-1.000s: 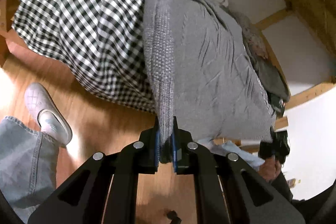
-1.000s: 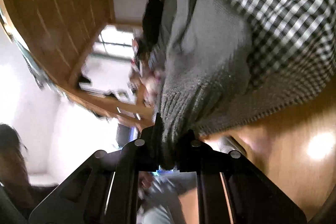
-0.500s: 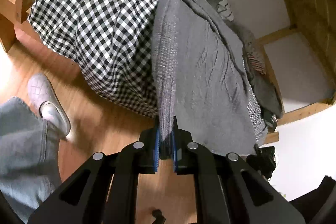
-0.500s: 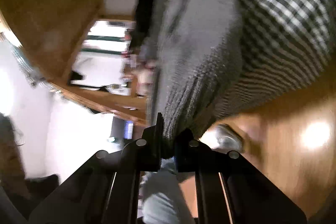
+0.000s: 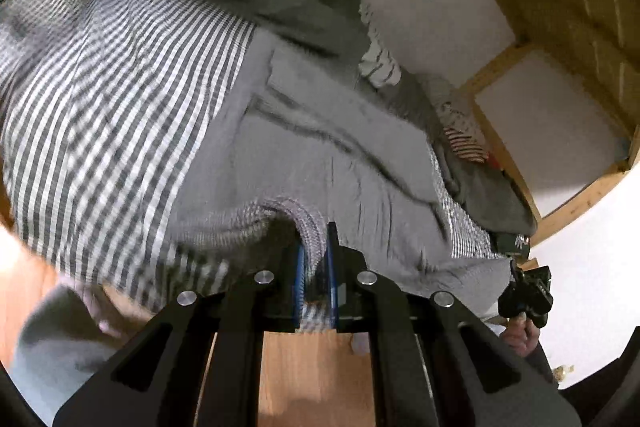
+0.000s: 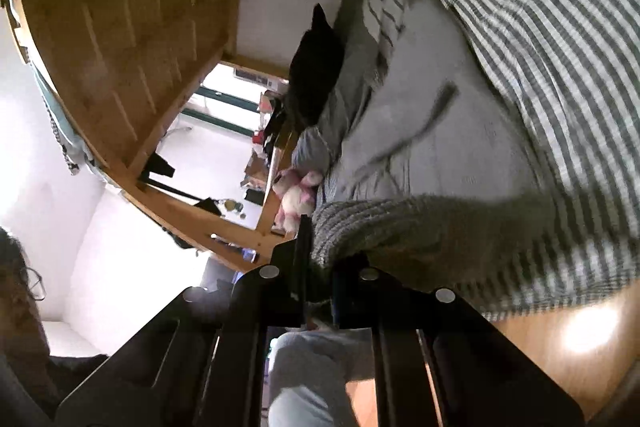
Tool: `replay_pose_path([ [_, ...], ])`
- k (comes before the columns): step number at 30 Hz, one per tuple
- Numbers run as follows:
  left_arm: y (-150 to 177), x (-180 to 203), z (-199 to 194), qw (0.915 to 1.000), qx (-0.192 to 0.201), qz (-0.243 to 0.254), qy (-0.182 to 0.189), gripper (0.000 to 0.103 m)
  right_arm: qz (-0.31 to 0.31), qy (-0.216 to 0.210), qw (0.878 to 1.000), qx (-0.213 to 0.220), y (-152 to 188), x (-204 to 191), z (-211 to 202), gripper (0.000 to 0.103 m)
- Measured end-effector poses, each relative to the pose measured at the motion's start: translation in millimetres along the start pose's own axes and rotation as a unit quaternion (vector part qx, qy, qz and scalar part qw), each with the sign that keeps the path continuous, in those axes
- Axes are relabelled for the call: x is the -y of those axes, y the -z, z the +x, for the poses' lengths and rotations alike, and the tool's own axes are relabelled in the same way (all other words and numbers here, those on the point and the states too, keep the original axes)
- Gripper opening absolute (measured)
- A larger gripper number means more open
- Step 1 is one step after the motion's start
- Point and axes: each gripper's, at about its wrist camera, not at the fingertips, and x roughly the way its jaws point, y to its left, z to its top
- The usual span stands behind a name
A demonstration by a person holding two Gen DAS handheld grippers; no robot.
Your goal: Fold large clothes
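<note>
Gripping a ribbed hem of the grey knit sweater (image 5: pixel 320 155), the left gripper (image 5: pixel 314 267) has its blue-padded jaws clamped narrow on the fabric at the lower middle of the left wrist view. The sweater spreads up and away across the centre of that frame, over the black-and-white checked bedcover (image 5: pixel 100 115) that fills the left side. At the lower right edge the right gripper (image 5: pixel 526 297) shows small and dark at another corner of the same garment.

In the right wrist view the right gripper (image 6: pixel 318 275) is closed on a thick ribbed fold of the sweater (image 6: pixel 420 155), low in the middle. A pink and white soft toy (image 6: pixel 296 193) lies just left of centre. Other clothes, apparently a dark pile (image 6: pixel 316 67), sit blurred above it.
</note>
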Motion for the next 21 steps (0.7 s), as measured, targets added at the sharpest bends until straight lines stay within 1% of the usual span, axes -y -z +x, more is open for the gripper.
replay_pose_path([
  [3, -27, 0, 12, 0.9999, 0.01, 0.003, -0.004, 0.008, -0.007, 0.003, 1.0, 0.007, -29, -1, 15, 0.009],
  [5, -47, 1, 23, 0.9998, 0.018, 0.006, -0.007, 0.008, -0.008, 0.005, 1.0, 0.013, -49, 5, 25, 0.009],
  [10, -92, 4, 54, 0.9993, 0.028, 0.019, -0.013, 0.008, -0.011, 0.024, 0.999, 0.022, -100, 16, 58, 0.009],
  [14, -128, 3, 80, 0.999, 0.032, 0.026, -0.016, 0.008, -0.024, 0.04, 0.999, 0.028, -147, 15, 91, 0.009],
  [18, -174, 4, 109, 0.9985, 0.042, 0.028, -0.021, 0.008, -0.028, 0.051, 0.998, 0.037, -190, 16, 122, 0.009],
  [21, -209, 3, 132, 0.9983, 0.044, 0.025, -0.027, 0.008, -0.032, 0.072, 0.996, 0.037, -228, 22, 152, 0.009],
])
